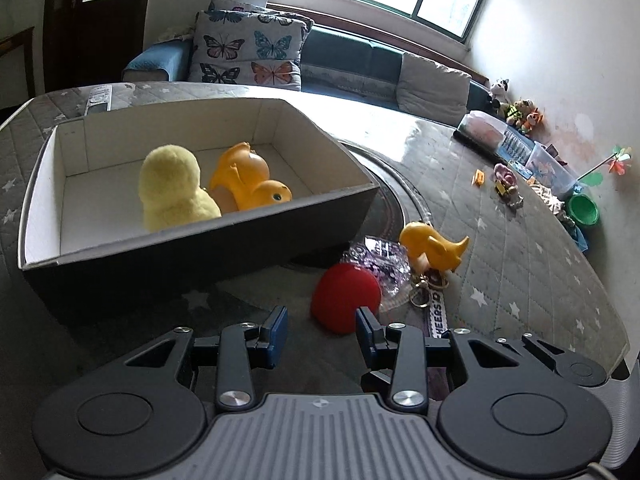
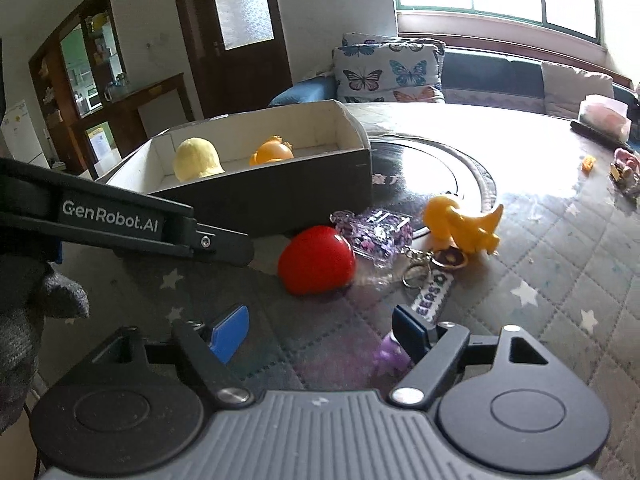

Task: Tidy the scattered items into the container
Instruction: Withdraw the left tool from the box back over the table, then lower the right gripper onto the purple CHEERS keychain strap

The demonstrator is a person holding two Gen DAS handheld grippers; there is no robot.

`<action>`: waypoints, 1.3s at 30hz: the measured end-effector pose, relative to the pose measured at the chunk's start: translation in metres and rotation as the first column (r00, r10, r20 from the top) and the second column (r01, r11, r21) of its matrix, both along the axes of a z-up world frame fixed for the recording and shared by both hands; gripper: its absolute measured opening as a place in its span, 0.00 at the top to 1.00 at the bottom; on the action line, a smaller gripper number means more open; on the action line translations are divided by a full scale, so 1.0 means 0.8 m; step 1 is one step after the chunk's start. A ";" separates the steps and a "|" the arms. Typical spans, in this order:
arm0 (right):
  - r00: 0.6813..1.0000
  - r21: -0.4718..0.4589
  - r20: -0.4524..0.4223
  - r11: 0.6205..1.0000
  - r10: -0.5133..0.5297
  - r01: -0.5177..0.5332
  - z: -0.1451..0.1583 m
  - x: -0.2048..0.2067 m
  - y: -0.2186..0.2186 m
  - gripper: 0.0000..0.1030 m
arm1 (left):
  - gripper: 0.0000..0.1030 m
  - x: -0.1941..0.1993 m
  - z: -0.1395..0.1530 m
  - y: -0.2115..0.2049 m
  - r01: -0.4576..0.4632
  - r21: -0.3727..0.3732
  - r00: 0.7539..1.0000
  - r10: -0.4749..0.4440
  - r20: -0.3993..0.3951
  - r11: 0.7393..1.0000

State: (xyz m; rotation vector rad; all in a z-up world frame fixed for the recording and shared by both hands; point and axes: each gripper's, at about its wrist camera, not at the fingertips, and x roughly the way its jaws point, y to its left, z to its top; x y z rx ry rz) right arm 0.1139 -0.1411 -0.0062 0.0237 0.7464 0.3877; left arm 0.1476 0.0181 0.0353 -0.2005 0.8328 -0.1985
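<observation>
Grey quilted cloth with white stars is seen covering the counter (image 1: 520, 264), on which a dark box (image 1: 192, 264) with a white lining is set. Two toys are found inside the box: a pale yellow plush chick (image 1: 172, 188) and, just beside it, an orange plastic duck (image 1: 248, 180) lying on its side.

Outside the box, near its front corner, the remaining items are scattered. A red heart-shaped case (image 1: 344, 296) is seen lying on the cloth, touching a clear keychain with purple flecks (image 1: 380, 260) behind it. A second orange duck (image 1: 432, 248) is seen just beyond these, tipped over, with a metal ring and a printed strap (image 1: 434, 308) by it. A purple item (image 2: 390, 354) is partly hidden behind the right finger in the right wrist view; what it is cannot be told.

The left tongs (image 1: 322, 330) are held apart and empty, low over the cloth, with the right blue pad (image 1: 366, 332) at the near edge of the red case. The right tongs (image 2: 320, 330) are likewise spread wide with nothing between them, pointed at the red case from a little farther back. In the right wrist view, the side of the left gripper is seen entering from the left, with a grey-gloved hand (image 2: 28, 312) below it.
</observation>
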 end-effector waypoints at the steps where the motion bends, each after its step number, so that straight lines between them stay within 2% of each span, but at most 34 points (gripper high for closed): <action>1: 1.000 0.001 0.002 1.000 -0.004 0.004 0.000 -0.002 -0.002 0.22 | 0.61 -0.001 -0.001 -0.002 0.000 0.002 1.000 0.000 -0.002 1.000; 13: 0.998 0.024 0.006 0.998 -0.065 0.065 -0.005 -0.024 -0.035 0.23 | 0.61 -0.024 -0.006 -0.025 0.013 0.013 1.000 -0.013 -0.022 1.000; 20: 0.994 0.031 -0.007 0.994 -0.105 0.105 -0.013 -0.025 -0.050 0.29 | 0.61 -0.026 -0.006 -0.033 0.024 0.016 0.999 -0.024 -0.024 1.000; 29: 0.988 0.020 -0.013 0.988 -0.151 0.152 -0.020 -0.008 -0.052 0.41 | 0.61 -0.018 -0.011 -0.032 0.040 -0.002 0.999 -0.040 -0.028 0.999; 34: 0.983 0.012 -0.011 0.983 -0.182 0.182 -0.020 0.012 -0.048 0.44 | 0.61 -0.009 -0.013 -0.026 0.043 -0.018 0.999 -0.044 -0.029 0.999; 39: 0.982 -0.031 -0.006 0.981 -0.190 0.190 -0.022 0.034 -0.038 0.58 | 0.61 -0.001 -0.009 -0.019 0.044 -0.034 0.999 -0.045 -0.023 0.998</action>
